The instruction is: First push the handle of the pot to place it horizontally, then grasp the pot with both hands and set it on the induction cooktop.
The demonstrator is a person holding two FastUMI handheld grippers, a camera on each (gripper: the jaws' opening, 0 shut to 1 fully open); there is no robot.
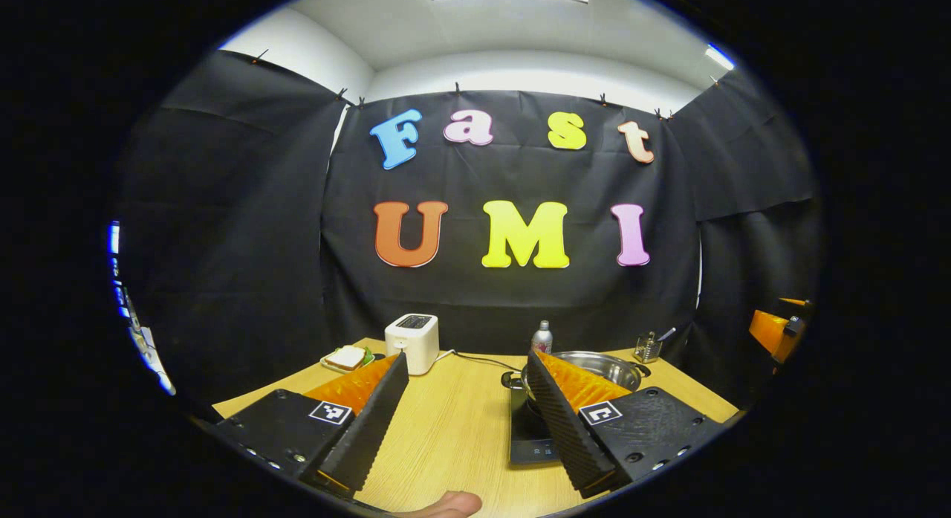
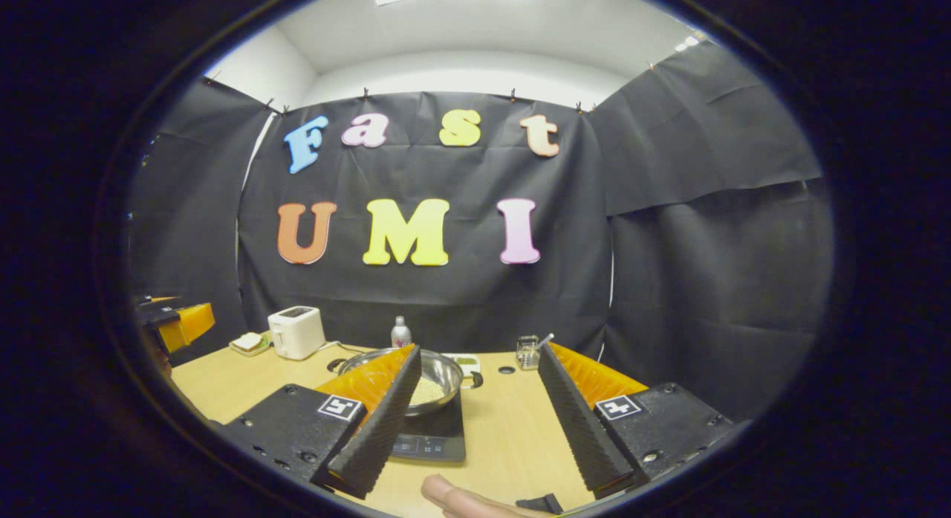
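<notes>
Pot (image 2: pixel 431 380) sits on the induction cooktop (image 2: pixel 435 436) on the wooden table (image 2: pixel 505 429), toaster (image 2: pixel 296 332) behind-left; left gripper (image 1: pixel 468 414) and right gripper (image 2: pixel 475 410) both jaws wide, holding nothing, off the pot.

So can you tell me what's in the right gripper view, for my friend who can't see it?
A metal pot sits on a black cooktop on a wooden table, seen between two open gripper fingers. Behind stand a white toaster and a small bottle.
</notes>
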